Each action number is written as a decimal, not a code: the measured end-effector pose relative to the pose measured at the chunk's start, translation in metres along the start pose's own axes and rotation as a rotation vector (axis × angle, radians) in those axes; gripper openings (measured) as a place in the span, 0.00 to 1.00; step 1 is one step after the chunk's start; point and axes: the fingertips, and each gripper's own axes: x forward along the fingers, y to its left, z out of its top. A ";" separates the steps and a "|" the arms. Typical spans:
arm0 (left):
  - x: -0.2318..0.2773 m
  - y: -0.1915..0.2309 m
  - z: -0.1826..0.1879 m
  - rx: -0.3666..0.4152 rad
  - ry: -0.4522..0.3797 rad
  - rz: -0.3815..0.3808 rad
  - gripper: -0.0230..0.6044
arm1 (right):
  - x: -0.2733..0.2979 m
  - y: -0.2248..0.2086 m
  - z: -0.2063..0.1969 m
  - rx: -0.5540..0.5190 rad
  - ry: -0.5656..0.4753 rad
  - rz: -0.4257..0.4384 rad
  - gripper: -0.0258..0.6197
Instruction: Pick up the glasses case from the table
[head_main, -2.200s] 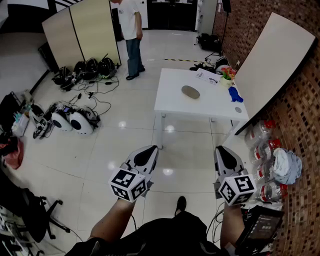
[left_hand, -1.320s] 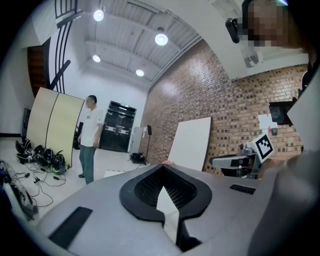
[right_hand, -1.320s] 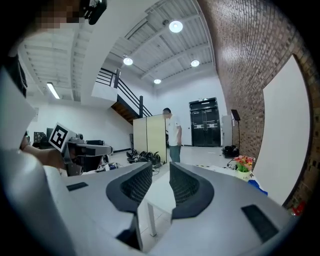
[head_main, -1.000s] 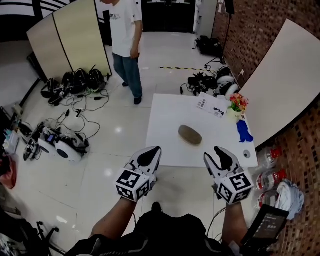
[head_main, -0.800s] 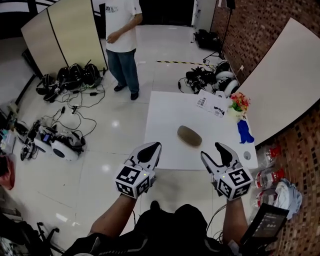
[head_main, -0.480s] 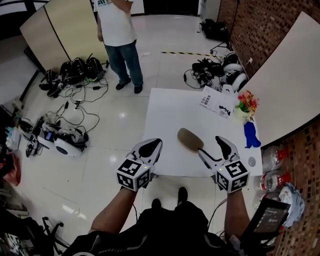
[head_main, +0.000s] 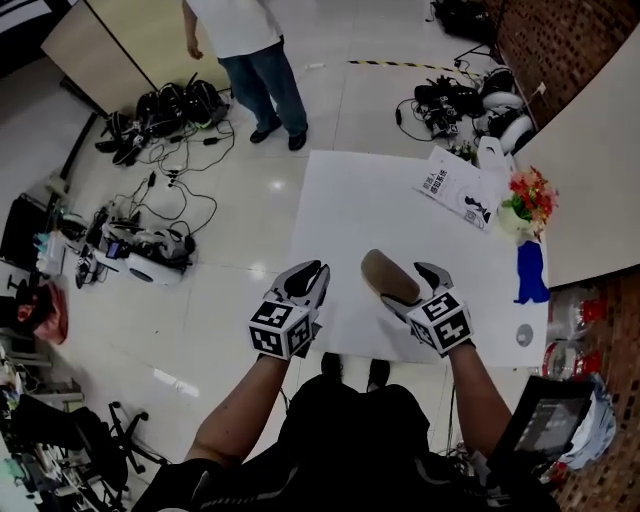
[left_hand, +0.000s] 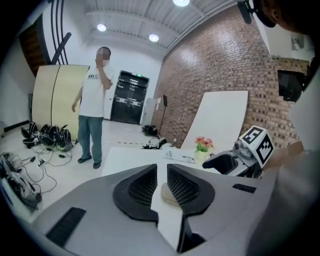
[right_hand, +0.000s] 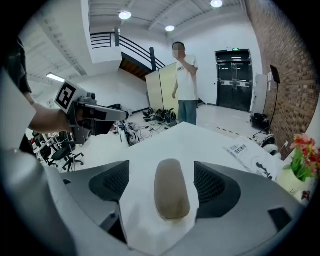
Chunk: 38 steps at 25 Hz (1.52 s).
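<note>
The glasses case (head_main: 388, 277), a tan oval shell, lies flat on the white counter (head_main: 340, 215) close to its near edge. In the right gripper view it runs lengthwise down the gap of the right tool (head_main: 411, 287). That tool's jaws have just been opening and now stand wide, one on each side of the case, with bare counter showing between each pad and the shell, so nothing is gripped. The left tool (head_main: 311, 272) hangs just beside the counter's near left edge, apart from the case. Its jaws are drawn nearly together with only a thin slit between them, and they hold nothing. Farther back on the counter we see a printed leaflet (head_main: 456, 194), a small pot of flowers (head_main: 528, 196) and a blue object (head_main: 529, 272). Beyond the counter a person (head_main: 252, 50) stands on the tiled floor.
</note>
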 end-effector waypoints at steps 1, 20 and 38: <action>0.007 0.004 -0.010 -0.013 0.018 -0.002 0.11 | 0.012 -0.002 -0.009 0.000 0.025 0.007 0.61; 0.059 0.030 -0.099 -0.021 0.175 -0.047 0.11 | 0.100 -0.015 -0.082 -0.072 0.208 -0.055 0.63; -0.015 0.005 0.103 0.058 -0.181 -0.051 0.04 | -0.067 -0.037 0.090 0.072 -0.200 -0.191 0.63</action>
